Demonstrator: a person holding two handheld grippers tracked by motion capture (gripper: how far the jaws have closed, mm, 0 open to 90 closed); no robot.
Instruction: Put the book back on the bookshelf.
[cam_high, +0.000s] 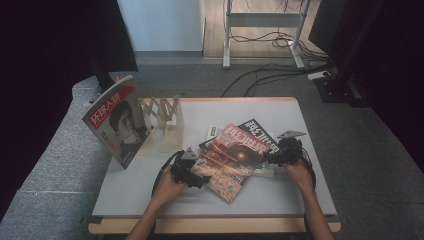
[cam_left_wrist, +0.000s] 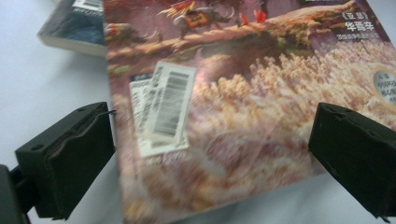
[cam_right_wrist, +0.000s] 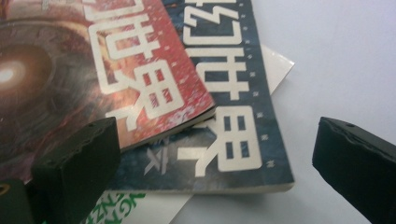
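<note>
Your left gripper (cam_high: 192, 172) at near-left corner of red magazine (cam_high: 231, 159), jaws wide apart, gripping nothing. Magazine glossy, barcode sticker (cam_left_wrist: 166, 109), atop blue magazine (cam_right_wrist: 233, 135) mid-table. Your right gripper (cam_high: 280, 152) gapes, empty.

Red magazine (cam_high: 231, 159) askew atop dark magazine (cam_high: 260, 134)
</note>
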